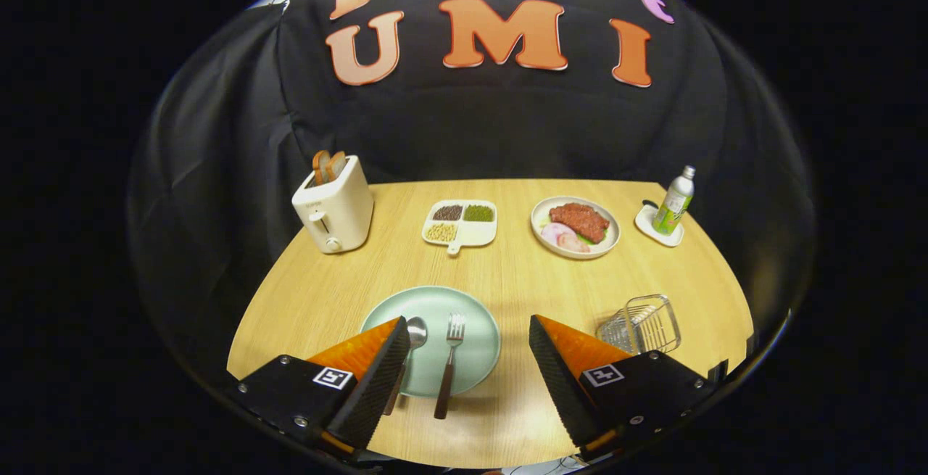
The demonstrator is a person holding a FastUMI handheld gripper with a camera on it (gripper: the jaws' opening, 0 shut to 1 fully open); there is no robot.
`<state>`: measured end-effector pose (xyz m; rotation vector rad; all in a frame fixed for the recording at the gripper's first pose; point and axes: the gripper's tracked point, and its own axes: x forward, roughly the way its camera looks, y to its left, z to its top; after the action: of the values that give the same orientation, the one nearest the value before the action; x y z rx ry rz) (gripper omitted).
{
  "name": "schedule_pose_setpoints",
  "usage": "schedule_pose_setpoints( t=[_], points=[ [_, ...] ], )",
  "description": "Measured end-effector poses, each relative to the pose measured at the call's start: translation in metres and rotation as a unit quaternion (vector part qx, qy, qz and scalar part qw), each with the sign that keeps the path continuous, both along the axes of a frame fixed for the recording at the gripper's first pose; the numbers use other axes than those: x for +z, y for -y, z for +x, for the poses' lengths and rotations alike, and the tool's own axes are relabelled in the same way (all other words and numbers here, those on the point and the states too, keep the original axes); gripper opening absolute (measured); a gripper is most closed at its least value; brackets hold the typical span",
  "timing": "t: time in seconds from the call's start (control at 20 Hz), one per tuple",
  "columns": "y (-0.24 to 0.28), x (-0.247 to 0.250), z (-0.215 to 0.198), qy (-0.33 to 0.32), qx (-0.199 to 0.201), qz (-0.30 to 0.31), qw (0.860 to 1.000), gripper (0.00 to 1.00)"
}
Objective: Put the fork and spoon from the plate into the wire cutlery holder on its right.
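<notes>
A pale green plate (475, 330) lies on the wooden table just ahead of my fingers. On it rest a fork (449, 362) with a dark brown handle, tines pointing away, and a spoon (415, 331) to its left, partly hidden behind my left finger (377, 373). The wire cutlery holder (641, 324) stands to the right of the plate, just beyond my right finger (562, 373). My gripper (467, 330) hovers above the table, open wide, with nothing between its fingers; the fork lies in the gap below.
At the back stand a white toaster (335, 205) with bread slices, a divided dish of beans (461, 222), a plate of meat (576, 225), and a green bottle (673, 203) on a white coaster. Bare wood lies between plate and holder.
</notes>
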<state>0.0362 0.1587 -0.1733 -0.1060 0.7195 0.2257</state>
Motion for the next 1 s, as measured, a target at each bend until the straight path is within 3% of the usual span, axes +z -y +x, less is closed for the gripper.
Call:
schedule_pose_setpoints(
  t=[0.35, 0.7, 1.0],
  points=[
    [-0.017, -0.047, 0.004, -0.107, 0.031, -0.033, 0.993, 0.99],
    [-0.022, -0.098, -0.016, -0.257, 0.016, -0.057, 0.964, 0.99],
    [-0.013, -0.126, -0.006, -0.286, 0.001, -0.096, 0.953, 0.97]
  ],
)
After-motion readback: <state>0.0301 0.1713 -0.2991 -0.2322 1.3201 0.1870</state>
